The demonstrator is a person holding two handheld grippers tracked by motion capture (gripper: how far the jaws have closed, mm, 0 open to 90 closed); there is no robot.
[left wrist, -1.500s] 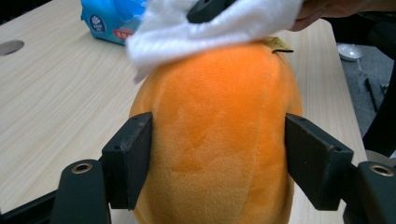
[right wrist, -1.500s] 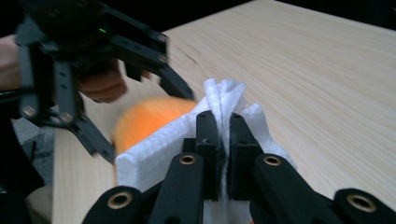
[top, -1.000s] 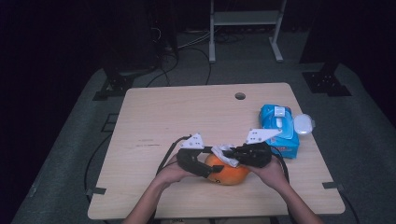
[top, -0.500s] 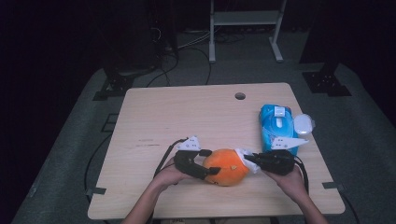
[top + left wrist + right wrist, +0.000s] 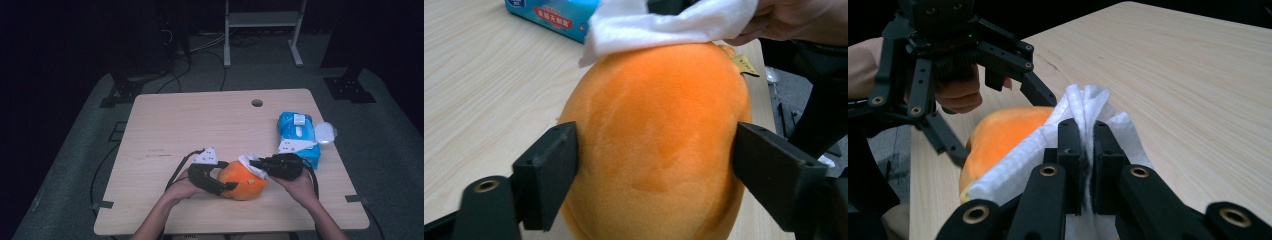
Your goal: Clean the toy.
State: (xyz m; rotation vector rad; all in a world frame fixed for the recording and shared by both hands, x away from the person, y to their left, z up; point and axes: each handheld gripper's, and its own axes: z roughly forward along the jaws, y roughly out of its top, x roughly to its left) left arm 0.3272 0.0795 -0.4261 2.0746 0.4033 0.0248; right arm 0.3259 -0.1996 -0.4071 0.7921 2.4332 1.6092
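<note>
An orange plush toy lies near the table's front edge. My left gripper straddles its left end. In the left gripper view the two black jaws touch the plush on both flanks. They have just been opening, with the plush still between them. My right gripper comes in from the right, shut on a white tissue. In the right gripper view the tissue is pinched between the pads and drapes over the top of the plush.
A blue tissue pack lies on the wooden table at the right edge. A white round lid sits beside the pack. A small hole is near the far edge. Cables trail from both grippers toward the person.
The right gripper has dragged the tissue rightwards across the top of the plush, then edged back a little. The left gripper has stayed in place on the plush.
</note>
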